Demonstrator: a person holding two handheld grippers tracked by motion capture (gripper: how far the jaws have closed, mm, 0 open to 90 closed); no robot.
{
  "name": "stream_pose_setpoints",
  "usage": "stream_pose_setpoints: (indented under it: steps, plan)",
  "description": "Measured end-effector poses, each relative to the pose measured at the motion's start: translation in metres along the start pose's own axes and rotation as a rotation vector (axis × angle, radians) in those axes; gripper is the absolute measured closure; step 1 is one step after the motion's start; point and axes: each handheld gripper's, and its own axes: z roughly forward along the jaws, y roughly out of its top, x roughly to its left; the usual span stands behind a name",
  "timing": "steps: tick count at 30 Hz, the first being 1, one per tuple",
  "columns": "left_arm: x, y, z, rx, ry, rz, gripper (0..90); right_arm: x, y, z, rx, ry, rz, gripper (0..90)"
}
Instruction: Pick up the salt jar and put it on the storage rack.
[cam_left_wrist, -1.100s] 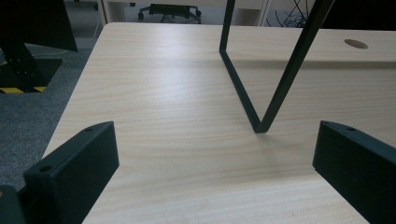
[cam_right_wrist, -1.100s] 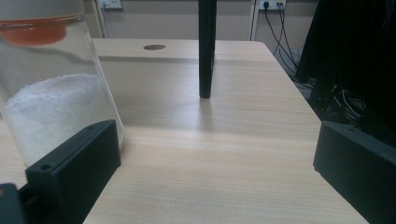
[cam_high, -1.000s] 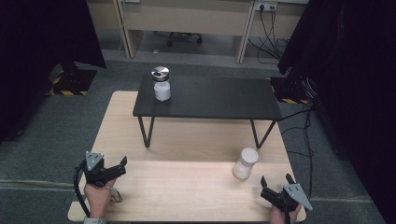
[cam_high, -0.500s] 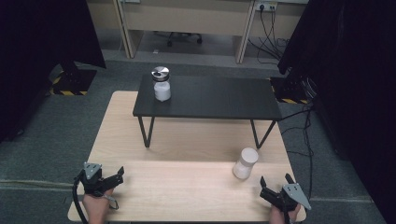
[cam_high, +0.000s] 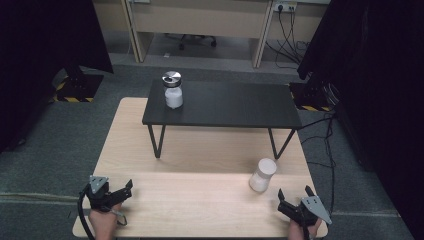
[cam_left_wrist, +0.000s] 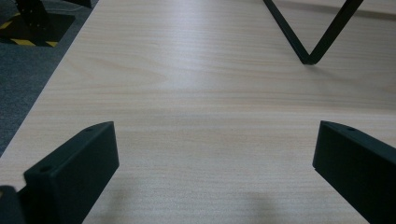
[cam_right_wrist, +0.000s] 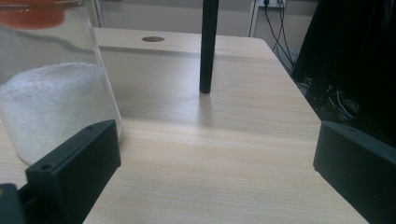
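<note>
A clear jar of white powder with a white lid (cam_high: 262, 175) stands on the wooden table (cam_high: 200, 200) at the right; the right gripper view has it close at the left (cam_right_wrist: 51, 107). A second jar with a silver lid (cam_high: 173, 90) stands on the left end of the small black table (cam_high: 225, 105). My left gripper (cam_high: 126, 190) rests open near the front left corner, with bare wood between its jaws (cam_left_wrist: 210, 154). My right gripper (cam_high: 294, 194) is open near the front right corner, just right of and in front of the white-lidded jar.
The black table's hairpin legs (cam_high: 156, 142) stand on the wooden table; one leg (cam_right_wrist: 208, 46) rises ahead of my right gripper, another (cam_left_wrist: 308, 42) ahead of the left. Grey carpet (cam_high: 50, 150) surrounds the table. Black curtains hang at both sides.
My left gripper has drawn back toward the front edge of the wooden table and lowered. The right gripper has stayed nearly still. Both jars are unmoved.
</note>
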Motion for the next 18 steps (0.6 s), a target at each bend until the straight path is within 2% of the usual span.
stream_pose_setpoints:
  steps: [12, 18]
  plan:
    - [0.0003, 0.0003, 0.0007, 0.010, 0.003, -0.005, 0.0, -0.0002, 0.0003, 0.0000, 0.003, 0.003, -0.001, 0.8]
    - [0.0008, 0.0010, 0.0011, 0.015, 0.000, -0.003, 0.0, -0.0060, 0.0000, -0.0007, -0.003, 0.022, 0.034, 0.8]
